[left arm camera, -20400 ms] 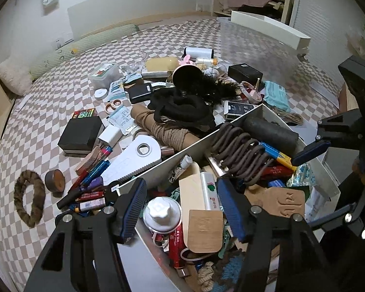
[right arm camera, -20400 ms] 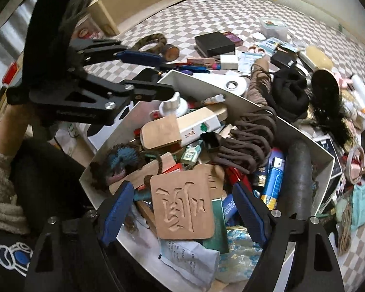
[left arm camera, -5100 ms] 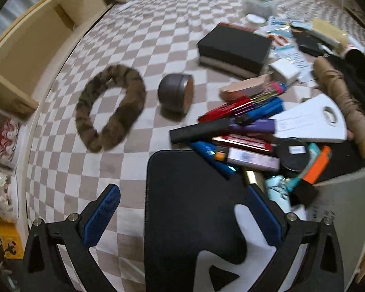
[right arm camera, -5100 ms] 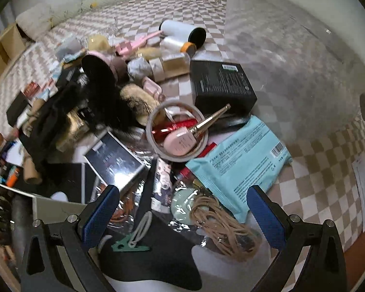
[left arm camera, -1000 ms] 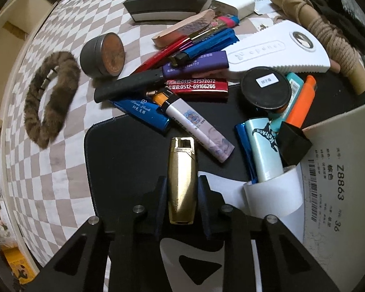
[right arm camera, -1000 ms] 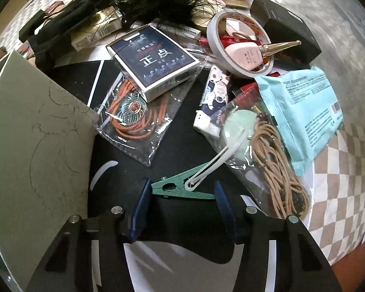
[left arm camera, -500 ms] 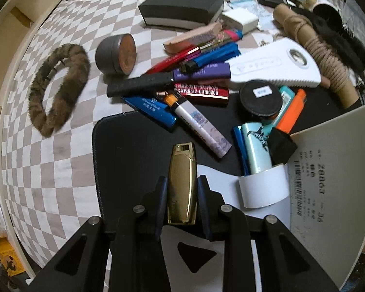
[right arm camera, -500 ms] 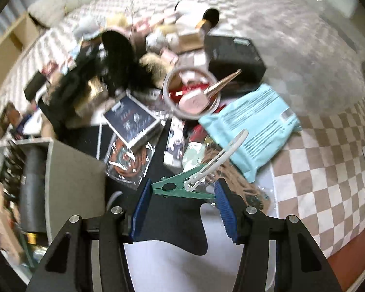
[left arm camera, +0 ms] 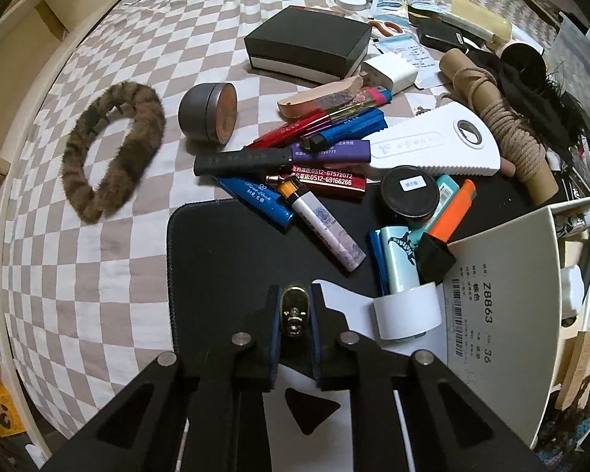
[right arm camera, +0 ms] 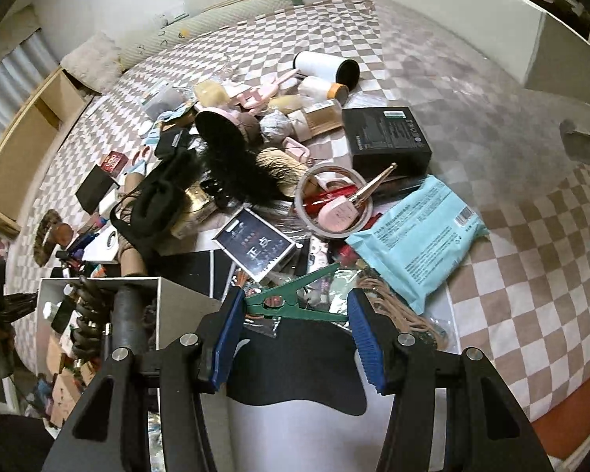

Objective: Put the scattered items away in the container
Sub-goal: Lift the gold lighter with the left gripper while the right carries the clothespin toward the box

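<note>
Now the left tongs (left arm camera: 294,310) are pinching a gold lighter (left arm camera: 294,306) end-on, a hard, slick body best squeezed across its flat sides. The right tongs (right arm camera: 295,306) are gripping a light green clip (right arm camera: 291,306); the container (right arm camera: 169,295) sits to their left.

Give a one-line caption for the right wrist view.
Right tongs hold a green clip above the cluttered checkered bed.

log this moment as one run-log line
left claw: shut on gold lighter | right claw: shut on green clip | both lifted | white box: not yet reached
</note>
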`<state>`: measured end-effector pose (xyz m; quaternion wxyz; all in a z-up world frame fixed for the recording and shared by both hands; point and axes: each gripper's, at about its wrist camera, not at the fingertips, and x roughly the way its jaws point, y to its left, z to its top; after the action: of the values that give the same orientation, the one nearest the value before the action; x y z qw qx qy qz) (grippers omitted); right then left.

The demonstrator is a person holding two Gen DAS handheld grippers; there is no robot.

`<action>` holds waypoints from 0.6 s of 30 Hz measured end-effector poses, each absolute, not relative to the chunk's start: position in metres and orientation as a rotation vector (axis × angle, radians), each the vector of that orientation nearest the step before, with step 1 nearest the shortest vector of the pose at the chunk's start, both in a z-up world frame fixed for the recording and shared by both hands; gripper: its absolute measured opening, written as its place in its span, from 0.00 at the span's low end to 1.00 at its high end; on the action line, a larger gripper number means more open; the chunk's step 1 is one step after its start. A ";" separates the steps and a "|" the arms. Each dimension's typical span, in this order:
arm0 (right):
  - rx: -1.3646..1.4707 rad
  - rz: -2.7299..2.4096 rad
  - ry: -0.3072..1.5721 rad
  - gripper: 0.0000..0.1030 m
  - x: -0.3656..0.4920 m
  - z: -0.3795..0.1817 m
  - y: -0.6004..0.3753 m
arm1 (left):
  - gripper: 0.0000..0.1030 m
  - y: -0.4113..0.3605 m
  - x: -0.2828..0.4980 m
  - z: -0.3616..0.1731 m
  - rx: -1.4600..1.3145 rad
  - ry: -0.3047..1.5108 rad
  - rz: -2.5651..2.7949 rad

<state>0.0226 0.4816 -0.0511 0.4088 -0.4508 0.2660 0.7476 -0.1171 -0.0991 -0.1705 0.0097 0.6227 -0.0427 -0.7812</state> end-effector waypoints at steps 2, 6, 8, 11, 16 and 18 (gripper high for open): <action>-1.137 1.885 0.673 0.53 0.021 -0.052 0.481 | 0.13 -0.100 -0.117 -0.169 1.941 -0.134 -2.441; -1.144 1.889 0.673 0.53 0.018 -0.053 0.480 | 0.13 -0.101 -0.117 -0.168 1.934 -0.128 -2.450; -1.144 1.891 0.673 0.53 0.017 -0.054 0.480 | 0.13 -0.101 -0.117 -0.164 1.927 -0.113 -2.462; -1.136 1.903 0.677 0.53 0.015 -0.052 0.480 | 0.13 -0.103 -0.117 -0.156 1.907 -0.073 -2.490; -1.120 1.945 0.685 0.53 0.011 -0.045 0.474 | 0.13 -0.102 -0.111 -0.135 1.862 0.003 -2.562; -1.116 1.965 0.686 0.53 0.008 -0.043 0.470 | 0.12 -0.100 -0.106 -0.126 1.843 0.022 -2.589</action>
<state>0.0082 0.4705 -0.0426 0.3802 -0.4372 0.2686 0.7695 -0.1063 -0.0996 -0.1264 -0.0185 0.5798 0.0068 -0.8145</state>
